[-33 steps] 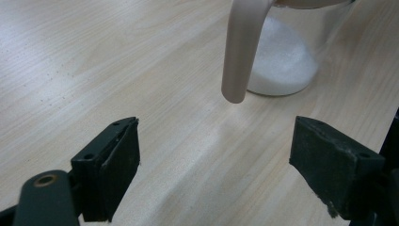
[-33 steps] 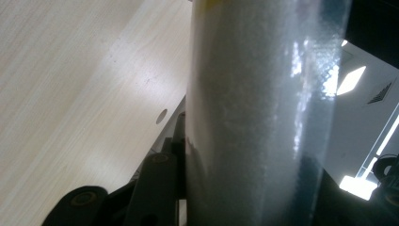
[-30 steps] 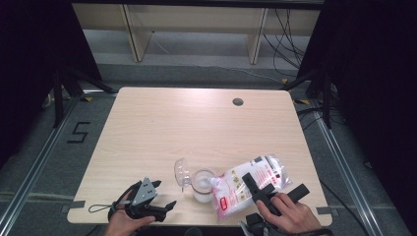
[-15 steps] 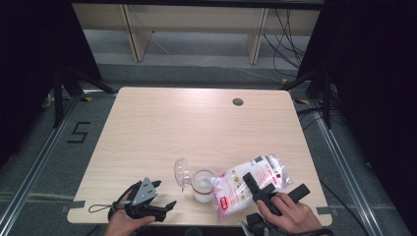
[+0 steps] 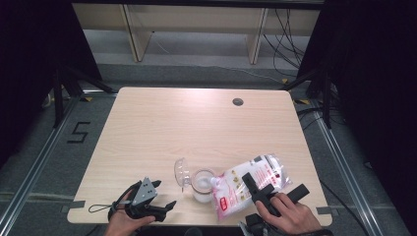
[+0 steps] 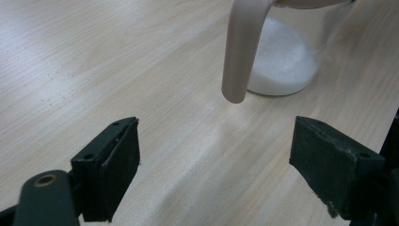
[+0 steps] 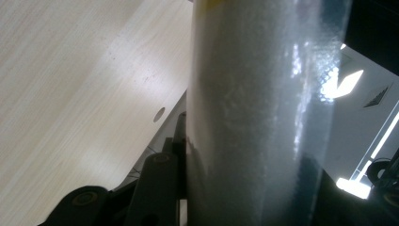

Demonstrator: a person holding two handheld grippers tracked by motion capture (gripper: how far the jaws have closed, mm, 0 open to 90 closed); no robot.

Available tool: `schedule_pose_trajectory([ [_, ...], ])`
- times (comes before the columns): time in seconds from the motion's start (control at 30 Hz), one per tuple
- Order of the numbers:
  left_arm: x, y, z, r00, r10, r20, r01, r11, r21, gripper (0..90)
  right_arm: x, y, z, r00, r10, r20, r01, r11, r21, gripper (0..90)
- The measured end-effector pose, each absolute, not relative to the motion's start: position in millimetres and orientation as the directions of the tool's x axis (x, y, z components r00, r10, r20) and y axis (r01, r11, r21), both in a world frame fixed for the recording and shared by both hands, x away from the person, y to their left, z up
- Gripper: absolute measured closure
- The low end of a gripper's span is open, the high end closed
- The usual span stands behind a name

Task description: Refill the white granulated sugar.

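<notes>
1. Surface (image 5: 162, 132): pale wood top, one round hole (image 5: 238, 102) near the far edge. All items sit at the near edge.
2. Bag (image 5: 251, 184): clear plastic with red print, filled with white grains. Tilted, its low corner over the jar mouth, near right of centre. In the right gripper view it stands pressed between the fingers.
3. Right gripper (image 5: 263, 189): fingers closed part-way on the bag, clamping its middle; hand behind it at the near edge.
4. Left gripper (image 5: 160, 199): rests at the near left, fingers spread wide and empty, aimed at the jar, just short of it.
5. Jar (image 5: 202, 184): clear glass, upright, between the grippers. White grains cover its bottom, as the left gripper view shows (image 6: 282, 61); fill is low.
6. Lid (image 5: 181, 172): clear, hinged open, leaning to the jar's left.
7. Bail (image 6: 240, 52): beige loop hanging down the jar's side, free end off the surface.
8. Step in hand, by judgement: pouring grains from bag into jar, early to midway.
9. Next move, by judgement: raise the bag's rear to keep flow; hold the corner over the mouth; left fingers could steady the jar.
</notes>
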State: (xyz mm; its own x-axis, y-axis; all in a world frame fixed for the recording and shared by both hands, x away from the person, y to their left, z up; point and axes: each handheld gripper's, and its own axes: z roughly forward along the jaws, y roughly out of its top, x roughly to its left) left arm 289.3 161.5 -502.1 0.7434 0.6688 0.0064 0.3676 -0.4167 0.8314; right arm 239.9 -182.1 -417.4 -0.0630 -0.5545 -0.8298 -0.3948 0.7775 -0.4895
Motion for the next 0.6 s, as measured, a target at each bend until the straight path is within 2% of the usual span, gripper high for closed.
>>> schedule_pose_trajectory([
  [0.6,289.2,161.1,-502.2,0.745,0.667,0.003,0.364,-0.411,0.836,16.2,239.4,-182.1,-414.5,-0.068,-0.571,-0.818,-0.388,0.770,-0.506,69.8],
])
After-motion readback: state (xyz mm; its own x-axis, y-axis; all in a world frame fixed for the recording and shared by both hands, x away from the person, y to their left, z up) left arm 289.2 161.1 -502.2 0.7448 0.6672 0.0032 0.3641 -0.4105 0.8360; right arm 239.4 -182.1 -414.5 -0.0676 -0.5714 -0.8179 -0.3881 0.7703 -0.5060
